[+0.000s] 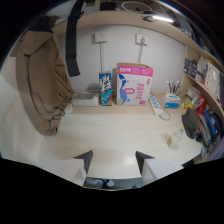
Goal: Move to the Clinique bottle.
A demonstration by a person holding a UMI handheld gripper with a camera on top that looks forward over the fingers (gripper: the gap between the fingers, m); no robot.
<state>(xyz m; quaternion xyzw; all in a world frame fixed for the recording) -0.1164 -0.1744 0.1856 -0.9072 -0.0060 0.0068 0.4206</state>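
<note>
Worktop [115, 135]: spreads ahead of the open jaws.
Back wall: a large carton [134, 83] stands against it, a smaller carton [105, 89] just to its left.
Left: a draped cloth [44, 80] hangs over the worktop edge.
Right: a power strip [156, 105] lies before a tissue box [172, 100]; shelves [202, 95] beyond.
Bottle [175, 138]: lies on the worktop, ahead and right of the jaws, near the shelves.
</note>
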